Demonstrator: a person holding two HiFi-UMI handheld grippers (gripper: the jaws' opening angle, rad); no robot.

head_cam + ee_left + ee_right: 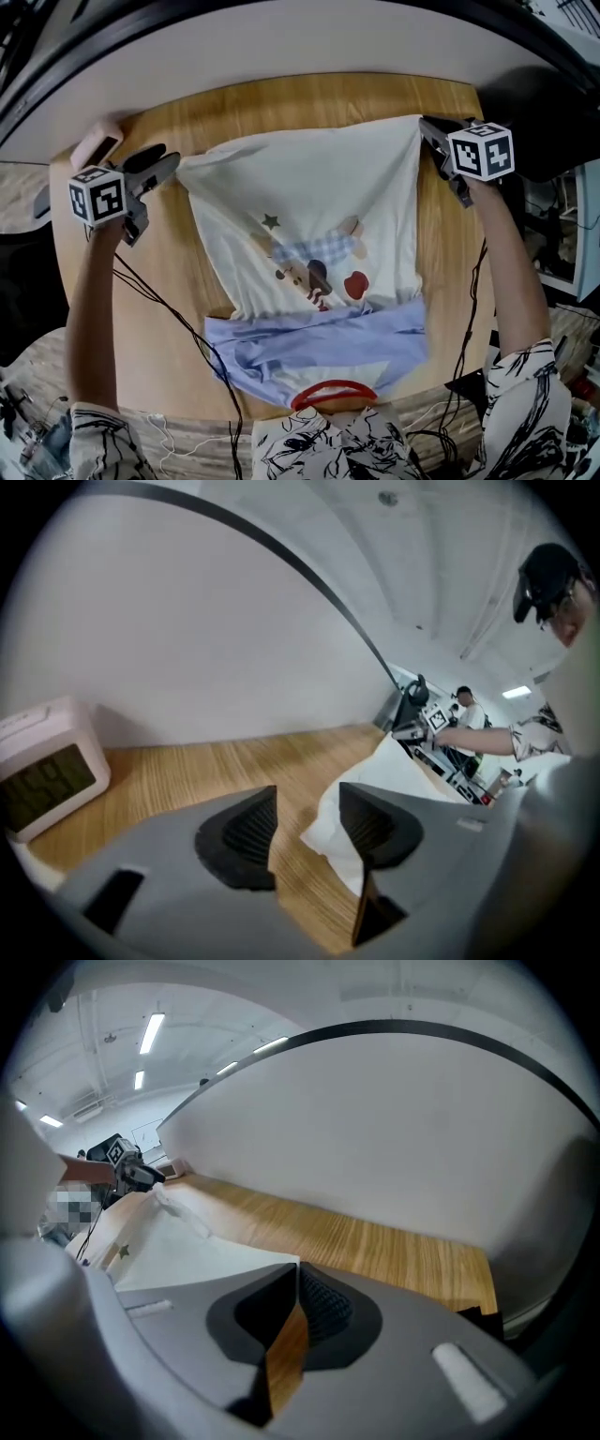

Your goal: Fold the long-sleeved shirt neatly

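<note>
long-sleeved shirt (309,197): white with a cartoon print, spread flat mid-frame on the wooden table (164,300). a blue part (319,342) is folded across its lower end, with the red collar (333,394) at the bottom edge.
left claw (307,808): released, jaws apart, the shirt's upper-left corner lying loose by one pad.
right claw (294,1279): clenched on the shirt's upper-right corner.
small clock (47,771): on the table at upper left, near the left claw.
</note>
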